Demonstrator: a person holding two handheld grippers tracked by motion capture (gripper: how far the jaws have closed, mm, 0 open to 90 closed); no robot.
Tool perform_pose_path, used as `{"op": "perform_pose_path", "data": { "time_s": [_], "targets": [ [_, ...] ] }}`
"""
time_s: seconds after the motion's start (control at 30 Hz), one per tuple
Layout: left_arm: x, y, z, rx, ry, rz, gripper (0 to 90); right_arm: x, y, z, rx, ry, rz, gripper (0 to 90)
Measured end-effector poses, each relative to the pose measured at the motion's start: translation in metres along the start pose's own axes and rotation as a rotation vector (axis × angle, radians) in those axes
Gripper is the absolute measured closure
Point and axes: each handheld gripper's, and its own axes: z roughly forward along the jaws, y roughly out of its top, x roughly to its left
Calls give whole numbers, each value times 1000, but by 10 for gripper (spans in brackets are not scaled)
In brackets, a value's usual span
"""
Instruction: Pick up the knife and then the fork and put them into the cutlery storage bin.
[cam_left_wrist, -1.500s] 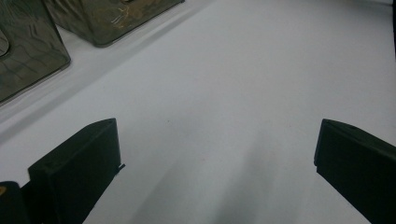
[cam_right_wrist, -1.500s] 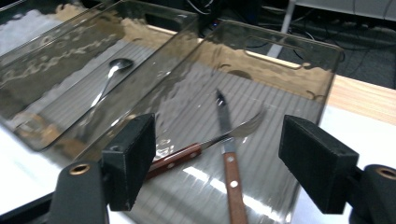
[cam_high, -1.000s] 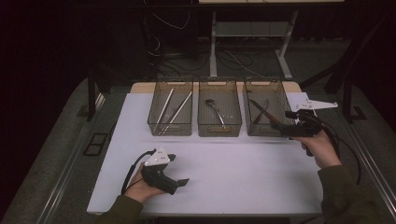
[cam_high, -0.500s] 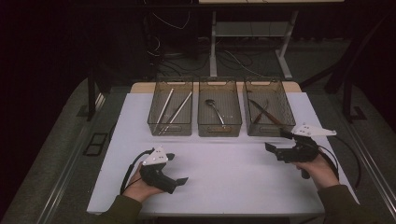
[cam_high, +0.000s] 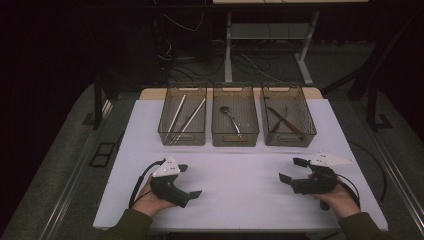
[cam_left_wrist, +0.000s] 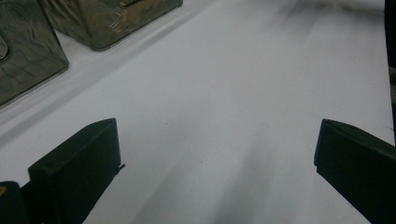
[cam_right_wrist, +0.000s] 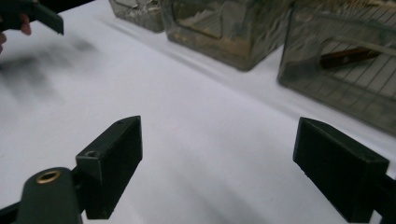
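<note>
My left gripper (cam_high: 190, 180) rests low over the white table (cam_high: 240, 200) at the front left, held in a hand. Its jaws are open with nothing between them, and in the left gripper view (cam_left_wrist: 217, 154) bare tabletop lies in the gap. My right gripper (cam_high: 291, 169) sits at the front right, pointing left toward the table's middle. It is also open and empty, as the right gripper view (cam_right_wrist: 224, 154) confirms. The left gripper's jaw tip (cam_right_wrist: 39, 16) appears at the top left of the right gripper view.
Three clear plastic bins stand in a row at the back. The left bin (cam_high: 182, 139) holds two long metal sticks (cam_high: 187, 117). The middle bin (cam_high: 235, 140) holds a spoon (cam_high: 229, 117). The right bin (cam_high: 290, 140) holds dark-handled utensils (cam_high: 282, 120). Cables trail from both grippers.
My right gripper has come away from the right bin, moving toward the person and down to the table's front right. The left gripper has stayed put.
</note>
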Motion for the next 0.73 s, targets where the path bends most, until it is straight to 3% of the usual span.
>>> {"op": "perform_pose_path", "data": {
  "time_s": [0.2, 0.37, 0.73],
  "targets": [
    [0, 0, 0, -3, 1, -2, 0, 10, -10, 3, 33, 35, -12, 118],
    [0, 0, 0, -1, 0, 1, 0, 18, -16, 5, 53, 35, -34, 118],
    [0, 0, 0, 0, 4, -1, 0, 17, -18, 7, 72, 36, -43, 118]
  ]
}}
